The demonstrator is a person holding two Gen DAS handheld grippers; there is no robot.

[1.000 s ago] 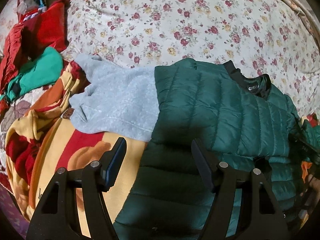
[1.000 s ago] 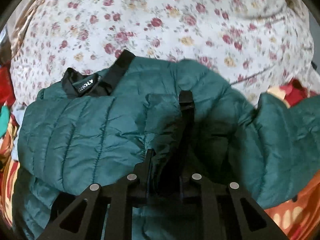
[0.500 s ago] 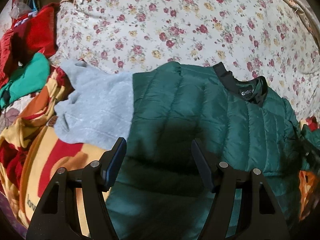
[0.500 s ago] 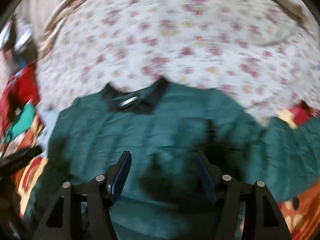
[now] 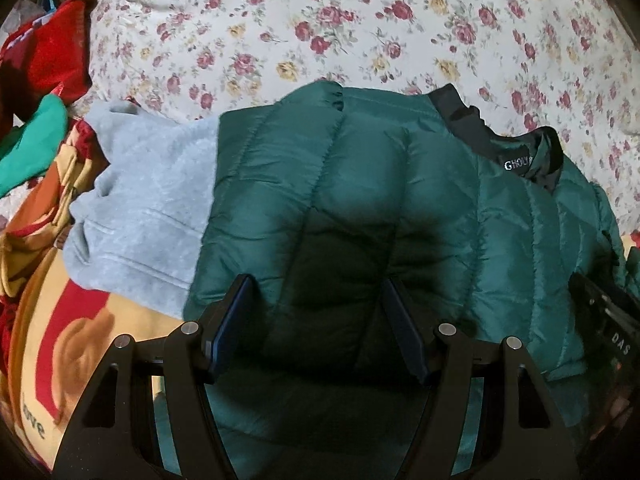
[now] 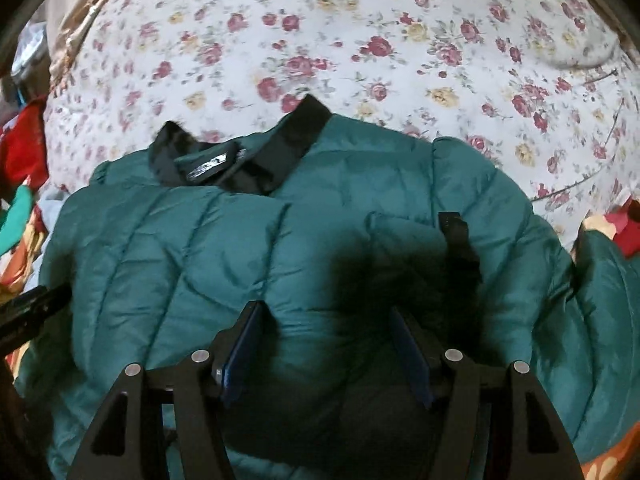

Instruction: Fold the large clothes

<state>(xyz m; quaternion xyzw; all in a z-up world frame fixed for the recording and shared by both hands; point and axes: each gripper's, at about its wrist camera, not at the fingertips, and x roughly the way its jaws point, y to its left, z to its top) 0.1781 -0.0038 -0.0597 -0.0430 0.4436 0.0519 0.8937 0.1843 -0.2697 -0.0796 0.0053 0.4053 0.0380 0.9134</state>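
I'm holding both grippers over the green puffer jacket [image 5: 400, 200], which is lying spread on the floral bedsheet [image 5: 360, 32] with its black collar [image 5: 480, 136] pointing toward the far side of the bed. My left gripper [image 5: 316, 320] is hanging with its jaws standing wide, nothing pinched between them, only quilted green fabric showing below in shadow. My right gripper [image 6: 328, 340] is doing the same, jaws parted and gripping nothing, hovering above the jacket's middle. Its fingers [image 6: 240, 344] are casting a dark patch on the padding. In the right wrist view the collar [image 6: 256, 160] is sitting at the jacket's far edge, label blurred, and a black strap or cuff [image 6: 460, 240] is lying on the jacket's right half; I can't tell which it is. A green sleeve [image 6: 600, 320] is trailing off the jacket's right side. Off the jacket's left side, a grey fleece garment [image 5: 140, 208] is tucked partly beneath its edge, and beyond that a yellow and red blanket [image 5: 60, 320] is bunching up, with a bright green cloth [image 5: 32, 152] and a red cloth [image 5: 52, 60] farther left of the jacket
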